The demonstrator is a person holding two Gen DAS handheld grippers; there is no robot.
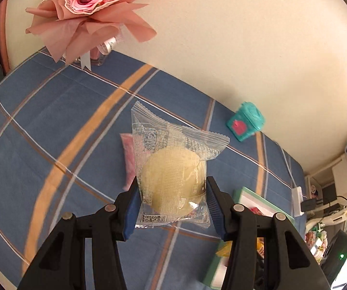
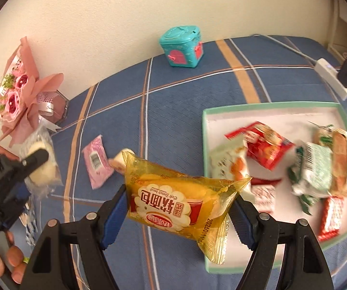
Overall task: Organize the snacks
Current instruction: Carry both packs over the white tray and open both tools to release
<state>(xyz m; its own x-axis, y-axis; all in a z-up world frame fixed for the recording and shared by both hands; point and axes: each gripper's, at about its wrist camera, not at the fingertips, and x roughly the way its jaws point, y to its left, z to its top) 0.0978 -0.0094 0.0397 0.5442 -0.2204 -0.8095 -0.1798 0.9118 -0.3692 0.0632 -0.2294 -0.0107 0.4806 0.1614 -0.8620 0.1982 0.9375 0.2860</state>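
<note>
Pastry in a clear crinkly wrapper [image 1: 171, 176] sits clamped between the blue pads of the left gripper [image 1: 173, 203], lifted above the blue plaid cloth [image 1: 52, 120]. The pale round cake inside looks soft and light, so a squeeze across its middle could crush it; the film is probably slippery, and the crimped end seams would likely be the safer hold. The right gripper [image 2: 180, 212] is clenched on a yellow bread packet [image 2: 178, 203], held in the air just left of the green-rimmed tray [image 2: 270, 105]. That packet appears puffy and light as well, giving under the pads.

The tray holds a loose heap of wrapped snacks: a red packet [image 2: 267, 147], a green-and-white packet [image 2: 314, 166], a long bread roll in film [image 2: 342, 159] and a small red bar [image 2: 330, 217], among others too blurred to name. A pink sachet [image 2: 96, 162] lies on the cloth outside the tray, well apart from it, with another small wrapped piece [image 2: 116, 162] touching its edge. A teal toy box [image 2: 183, 46] and a pink bouquet [image 2: 16, 96] stand near the wall.
</note>
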